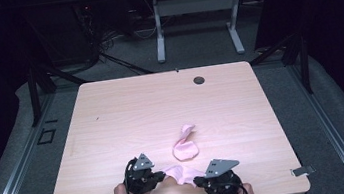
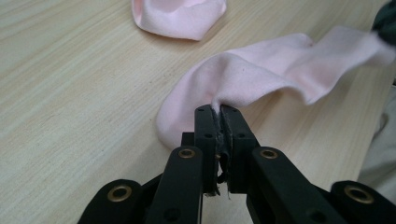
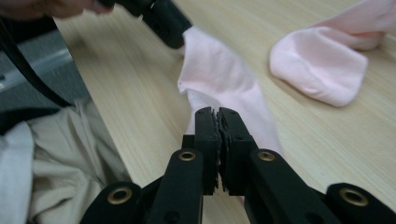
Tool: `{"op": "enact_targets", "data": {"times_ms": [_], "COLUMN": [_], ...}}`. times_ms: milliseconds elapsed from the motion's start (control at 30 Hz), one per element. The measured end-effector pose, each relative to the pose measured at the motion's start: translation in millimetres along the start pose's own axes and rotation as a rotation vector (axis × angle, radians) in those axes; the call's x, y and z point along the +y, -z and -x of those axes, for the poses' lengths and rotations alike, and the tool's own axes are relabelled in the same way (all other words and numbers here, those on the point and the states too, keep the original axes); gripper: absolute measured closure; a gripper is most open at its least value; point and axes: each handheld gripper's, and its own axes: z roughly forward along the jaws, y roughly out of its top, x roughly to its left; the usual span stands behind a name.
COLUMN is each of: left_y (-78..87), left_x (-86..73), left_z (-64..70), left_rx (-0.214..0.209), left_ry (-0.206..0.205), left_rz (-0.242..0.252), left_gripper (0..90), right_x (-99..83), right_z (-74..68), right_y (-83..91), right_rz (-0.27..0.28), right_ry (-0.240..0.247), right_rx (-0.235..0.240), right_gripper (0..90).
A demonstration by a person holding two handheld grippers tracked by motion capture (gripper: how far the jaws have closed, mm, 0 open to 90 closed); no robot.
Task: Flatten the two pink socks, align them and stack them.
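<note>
The left gripper [image 1: 159,176] sits low at the bench's near edge, jaws pinched tight on one end of a pink sock [image 1: 180,172]. The right gripper [image 1: 200,180] clamps its other end — cloth stretched between them. Beyond both lies a second pink sock [image 1: 185,145] on the pale wood bench [image 1: 126,113] — grey carpet around.

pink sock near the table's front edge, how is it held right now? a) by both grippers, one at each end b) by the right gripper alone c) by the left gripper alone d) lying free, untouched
a: the left gripper is shut on one end of the pink sock, and the right gripper is shut on its other end.
</note>
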Motion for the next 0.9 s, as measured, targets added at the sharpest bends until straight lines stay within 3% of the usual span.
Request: {"op": "enact_targets", "data": {"times_ms": [167,500,533,567,600,733,800,867,900], "left_y": [4.3,12.3,11.6,9.5,6.9,-4.0,-8.4,-11.4,-12.6], "left_x": [-1.2,2.0,3.0,4.2,5.8,11.6,13.7,15.1,15.8], "left_z": [7.7,30.5,31.4,29.8,28.4,14.3,8.9,3.3,1.3], "left_rx": [-0.033,-0.183,-0.171,-0.186,-0.166,-0.163,-0.146,-0.156,-0.140], "left_ry": [-0.011,-0.020,-0.024,-0.022,-0.014,0.019,0.036,0.053,0.064], "left_rz": [-0.027,-0.081,-0.083,-0.084,-0.084,-0.070,-0.070,-0.070,-0.067], "left_gripper": [86.4,86.3,86.2,86.1,85.9,84.6,82.3,81.1,80.1], "right_x": [1.3,-7.6,-9.2,-11.0,-13.3,-18.3,-19.5,-19.0,-18.7], "right_z": [14.6,28.1,30.6,34.5,39.3,57.8,64.3,67.7,69.2], "right_y": [19.7,43.7,43.9,41.9,38.0,19.5,13.3,9.6,7.9], "right_rz": [0.040,0.071,0.062,0.049,0.049,-0.008,-0.016,-0.031,-0.035], "right_ry": [-0.119,-0.315,-0.327,-0.347,-0.373,-0.422,-0.437,-0.425,-0.418], "right_rx": [-0.010,0.076,0.066,0.059,0.058,0.023,0.014,-0.019,-0.021], "right_gripper": [87.1,87.2,87.2,87.2,87.1,86.9,86.7,86.6,86.4]}}
